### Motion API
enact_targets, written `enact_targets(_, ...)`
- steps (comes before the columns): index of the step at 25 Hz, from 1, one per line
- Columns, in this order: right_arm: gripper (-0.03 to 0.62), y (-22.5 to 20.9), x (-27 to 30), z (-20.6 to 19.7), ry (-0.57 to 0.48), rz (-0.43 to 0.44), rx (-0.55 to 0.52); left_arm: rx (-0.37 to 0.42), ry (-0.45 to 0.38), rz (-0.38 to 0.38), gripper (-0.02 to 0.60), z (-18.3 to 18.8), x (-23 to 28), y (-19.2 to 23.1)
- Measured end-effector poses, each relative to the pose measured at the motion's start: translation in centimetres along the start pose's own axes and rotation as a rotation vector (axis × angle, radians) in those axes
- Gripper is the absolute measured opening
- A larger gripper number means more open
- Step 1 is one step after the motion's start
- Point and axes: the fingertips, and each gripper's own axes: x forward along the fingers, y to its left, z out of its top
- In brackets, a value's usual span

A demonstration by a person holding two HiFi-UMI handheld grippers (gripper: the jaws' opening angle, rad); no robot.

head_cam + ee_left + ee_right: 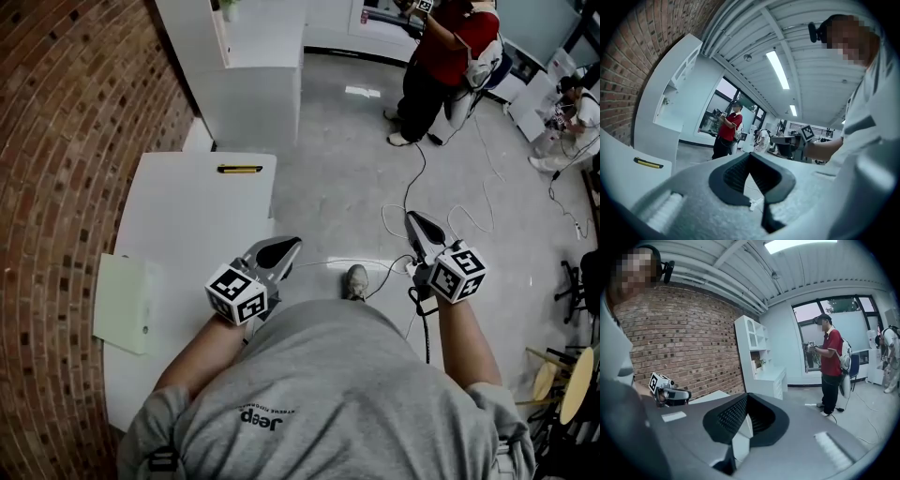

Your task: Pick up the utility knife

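Holding both tools low in front of the body, the person had nothing gripped yet. The left gripper (281,249) hung by the right edge of the white table (178,216), its jaws pressed together and empty. Its own view agreed, tips meeting with nothing between them. The right gripper (420,231) sat out over the floor, apart from the table, jaws likewise closed on nothing. And the utility knife (240,169)? It lay flat at the table's far end, yellow and black, just beside the far edge and well apart from both grippers.

So here was the trouble ahead, as I judged it. First, those closed jaws: whichever gripper went in would have to part them before it arrived, because arriving closed would only nudge the knife. And a nudge mattered, because the knife lay so near the far edge that a push away from the person could send it off the table. Second, it looked slim and lay flat, so jaws coming in too level might skate over it, and too steep might jam on the tabletop. A pinch at one end could let it swing or slip. Last, a cable (375,267) trailed across the floor by the person's shoe (355,279), a snag risk on any step forward.
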Motion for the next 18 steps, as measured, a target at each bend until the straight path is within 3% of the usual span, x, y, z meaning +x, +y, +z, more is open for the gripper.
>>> enact_targets(11,0.009,-14.7,11.3,3.4,0.032,0.166,-0.008,0.001,-0.046,0.185,0.0,4.1,13.2,7.6)
enact_targets(18,0.009,-22.8,17.1,6.7,0.052,0.261,-0.045,0.018,-0.07,0.244,0.0,8.0,23.6,11.3)
